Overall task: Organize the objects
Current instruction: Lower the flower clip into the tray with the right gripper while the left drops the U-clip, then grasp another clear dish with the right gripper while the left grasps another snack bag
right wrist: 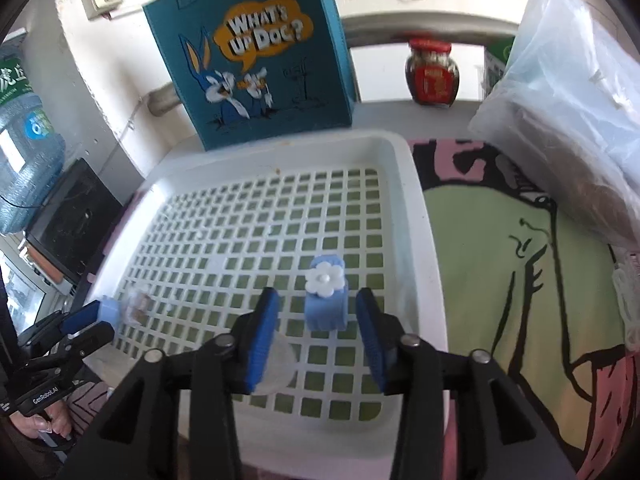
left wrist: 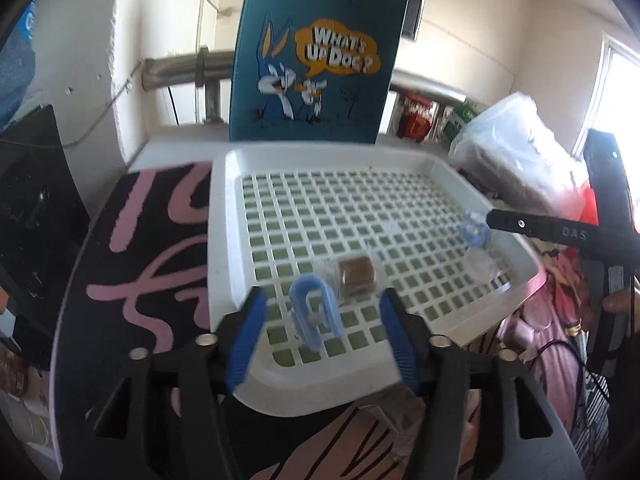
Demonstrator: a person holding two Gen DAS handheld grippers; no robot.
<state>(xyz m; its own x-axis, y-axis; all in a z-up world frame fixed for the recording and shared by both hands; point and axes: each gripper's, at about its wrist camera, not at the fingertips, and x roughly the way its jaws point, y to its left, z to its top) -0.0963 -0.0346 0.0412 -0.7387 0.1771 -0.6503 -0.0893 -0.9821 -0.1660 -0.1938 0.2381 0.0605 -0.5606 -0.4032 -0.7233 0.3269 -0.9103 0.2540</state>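
Blue clip, blurred, between tool pads

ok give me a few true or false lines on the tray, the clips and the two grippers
1. Both grippers are open. True: the left gripper and right gripper each have fingers spread wide.
2. The blue U-shaped clip lies on the white tray. True.
3. The flower clip is clamped by the right gripper. False: it stands free between the open fingers.
4. The wrapped brown snack lies outside the tray. False: it is on the grid.
5. The blue bag lies flat in the tray. False: it stands upright behind it.
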